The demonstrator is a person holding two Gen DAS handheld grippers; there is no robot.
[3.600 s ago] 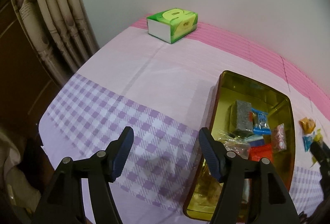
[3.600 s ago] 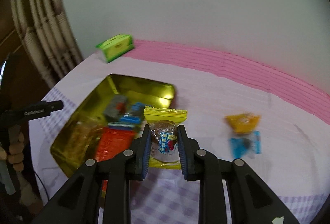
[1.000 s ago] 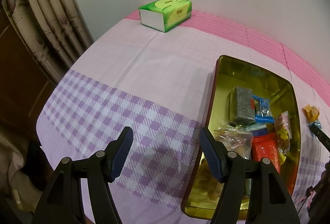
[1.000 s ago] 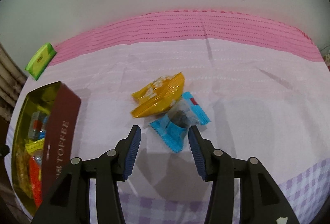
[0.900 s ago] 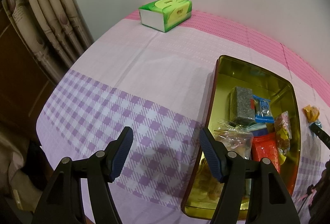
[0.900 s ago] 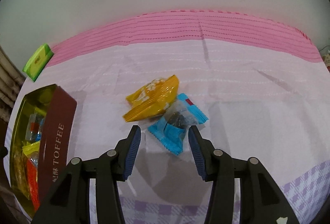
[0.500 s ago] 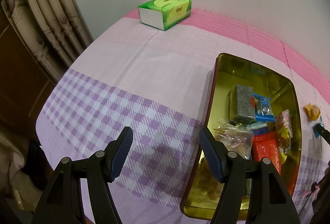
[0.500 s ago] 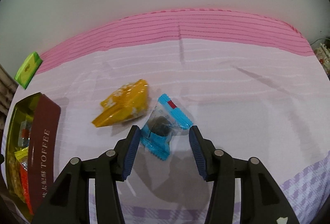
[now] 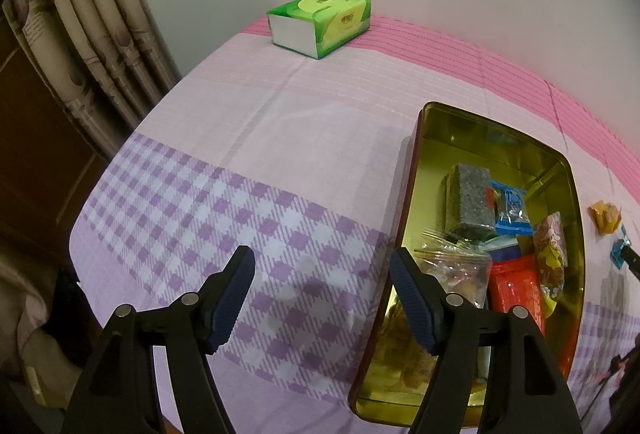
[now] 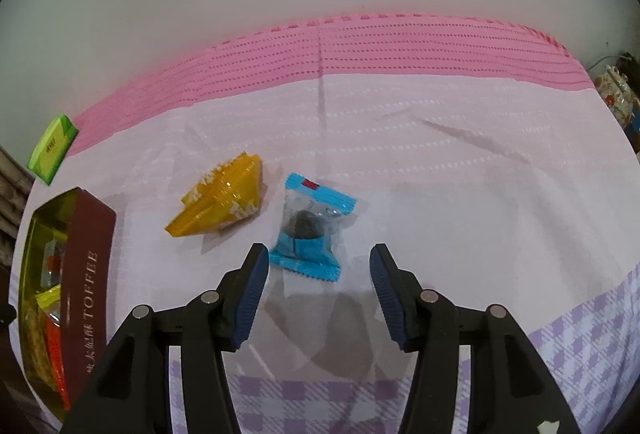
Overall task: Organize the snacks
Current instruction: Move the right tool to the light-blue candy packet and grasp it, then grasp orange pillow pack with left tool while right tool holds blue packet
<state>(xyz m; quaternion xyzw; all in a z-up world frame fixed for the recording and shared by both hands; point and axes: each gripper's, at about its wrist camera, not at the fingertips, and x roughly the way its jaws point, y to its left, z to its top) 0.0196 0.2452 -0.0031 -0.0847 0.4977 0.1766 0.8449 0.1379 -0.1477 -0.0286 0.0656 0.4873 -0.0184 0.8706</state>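
Note:
A blue-wrapped snack (image 10: 310, 230) with a dark sweet inside lies on the pink cloth, just ahead of my right gripper (image 10: 318, 268). Its jaws are opening and nothing is between the pads. An orange-wrapped snack (image 10: 222, 202) lies to the left of the blue one. The gold tin (image 9: 564, 170) with brown outer walls holds several wrapped snacks. My left gripper (image 9: 320, 286) hovers open over the purple check cloth, its right finger over the tin's left wall; its jaws are opening too. Both loose snacks appear small at the right edge of the left wrist view: orange snack (image 9: 606, 216), blue snack (image 9: 618, 254).
A green tissue pack (image 9: 320, 22) sits at the table's far left corner by the wall. Curtains (image 9: 92, 30) hang left of the table. The tin (image 10: 92, 274), lettered TOFFEE, stands at the left in the right wrist view. A patterned object (image 10: 616, 94) sits at the far right edge.
The right gripper has shifted right, so the blue snack now sits just ahead of its jaws, which have spread wider. It no longer holds the yellow snack it held earlier. The left gripper has stayed put.

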